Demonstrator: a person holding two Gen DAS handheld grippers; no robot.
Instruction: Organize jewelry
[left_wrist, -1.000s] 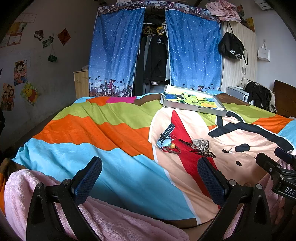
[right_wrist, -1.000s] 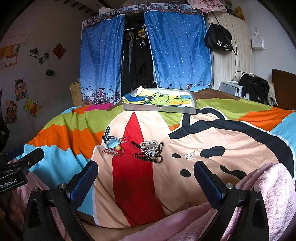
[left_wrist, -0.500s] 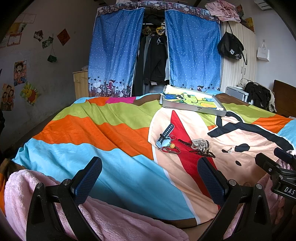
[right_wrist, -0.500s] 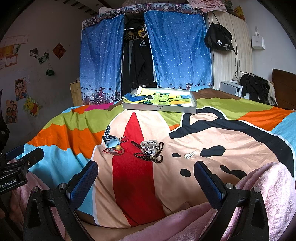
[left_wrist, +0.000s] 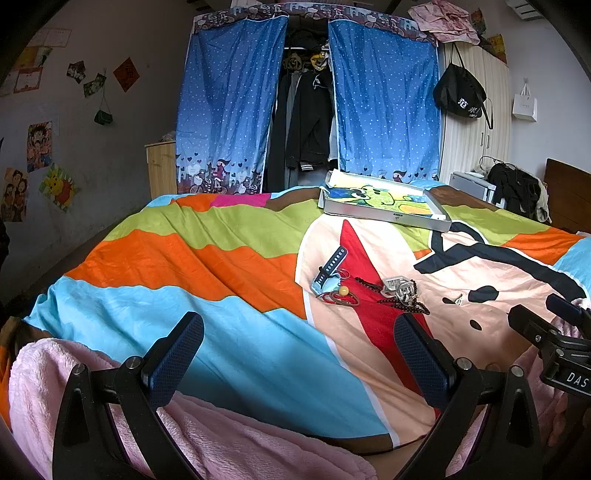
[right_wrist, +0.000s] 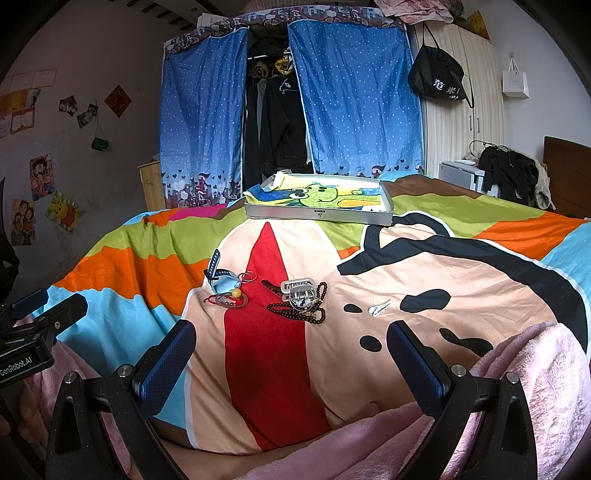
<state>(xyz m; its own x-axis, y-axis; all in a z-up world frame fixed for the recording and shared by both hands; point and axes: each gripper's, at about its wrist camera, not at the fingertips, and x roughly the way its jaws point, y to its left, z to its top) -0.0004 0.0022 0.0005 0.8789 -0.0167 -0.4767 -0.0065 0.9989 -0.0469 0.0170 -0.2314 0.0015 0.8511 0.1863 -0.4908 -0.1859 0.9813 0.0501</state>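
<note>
Jewelry lies in a small cluster on the colourful bedspread: a blue watch strap (right_wrist: 215, 271), red cords with a yellow bead (right_wrist: 236, 294), thin rings (right_wrist: 248, 276), a silver clasp piece (right_wrist: 300, 291) on a dark bead string (right_wrist: 295, 309), and a small silver item (right_wrist: 380, 308) to the right. The same cluster shows in the left wrist view, with the yellow bead (left_wrist: 343, 290) and dark bead string (left_wrist: 406, 299). A shallow silver tray (right_wrist: 317, 213) with a cartoon lining sits farther back. My left gripper (left_wrist: 299, 350) and right gripper (right_wrist: 291, 354) are both open and empty, held well short of the jewelry.
A pink fleece blanket (right_wrist: 535, 373) bunches along the near edge under both grippers. Behind the bed hang blue curtains (right_wrist: 354, 99) around a clothes rack, with a white wardrobe (right_wrist: 465, 110) and a dark headboard (right_wrist: 569, 173) at right.
</note>
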